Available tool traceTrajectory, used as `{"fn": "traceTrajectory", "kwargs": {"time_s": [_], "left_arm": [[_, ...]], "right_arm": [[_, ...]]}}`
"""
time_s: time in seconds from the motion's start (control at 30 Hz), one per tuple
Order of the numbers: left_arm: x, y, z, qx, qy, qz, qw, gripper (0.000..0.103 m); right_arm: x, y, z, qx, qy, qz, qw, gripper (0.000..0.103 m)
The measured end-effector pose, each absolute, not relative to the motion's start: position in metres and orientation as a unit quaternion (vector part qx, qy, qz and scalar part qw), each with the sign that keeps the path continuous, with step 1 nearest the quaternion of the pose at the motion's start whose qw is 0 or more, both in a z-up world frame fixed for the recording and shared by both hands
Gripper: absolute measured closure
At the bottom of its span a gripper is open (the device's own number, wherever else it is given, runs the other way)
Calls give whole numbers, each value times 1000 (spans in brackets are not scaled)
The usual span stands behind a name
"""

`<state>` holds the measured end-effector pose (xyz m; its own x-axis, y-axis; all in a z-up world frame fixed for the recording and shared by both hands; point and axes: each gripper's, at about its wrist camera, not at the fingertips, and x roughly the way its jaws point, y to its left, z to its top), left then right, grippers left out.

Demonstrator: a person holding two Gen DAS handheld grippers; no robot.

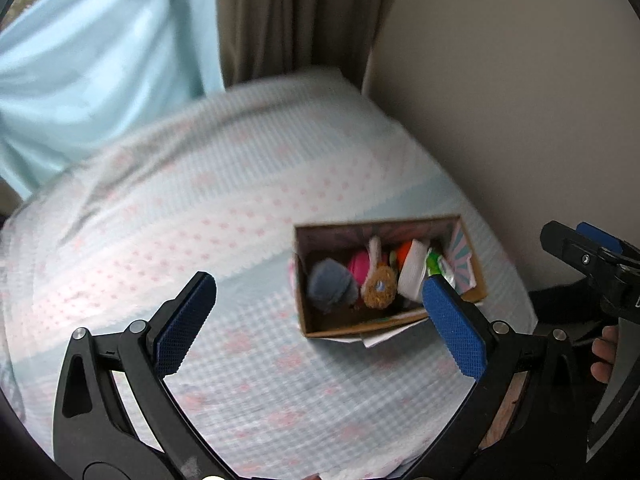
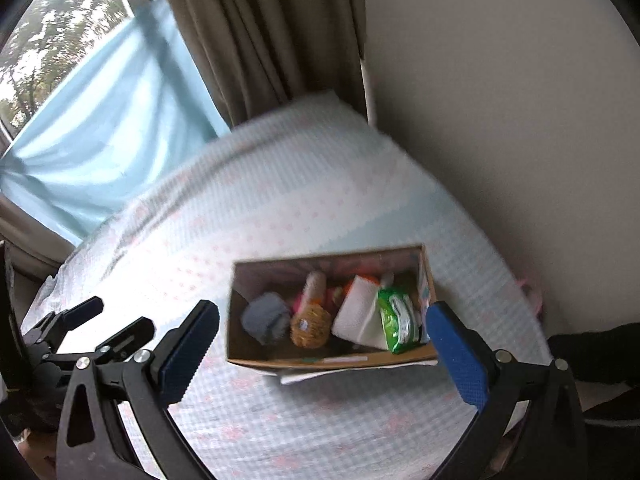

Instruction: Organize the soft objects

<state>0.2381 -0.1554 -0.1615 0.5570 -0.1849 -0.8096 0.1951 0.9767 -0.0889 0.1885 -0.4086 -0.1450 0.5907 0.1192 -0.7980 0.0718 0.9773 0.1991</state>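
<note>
Cardboard box contents overlapping, blurred; right gripper covers box corner.

left tool spread wide, right tool spread wide, both empty

Soft window daylight, motion blur, fisheye warping

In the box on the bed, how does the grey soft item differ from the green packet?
The grey soft item is a rounded, fuzzy-looking lump; the green packet is flat, glossy and printed.

The grey item sits at the left end of the cardboard box; the green packet stands on edge near the right end.

The grey item is next to a tan ball; the green packet leans by a white block.

Both are inside the box, untouched by either gripper.
</note>
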Motion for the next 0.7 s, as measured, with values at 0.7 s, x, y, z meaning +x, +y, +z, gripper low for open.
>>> {"fn": "traceTrajectory", "kwargs": {"time_s": [0.7], "left_arm": [[63, -29, -18, 0, 247, -118, 962, 0]], "right_arm": [[10, -299, 1, 37, 250, -55, 966, 0]]}}
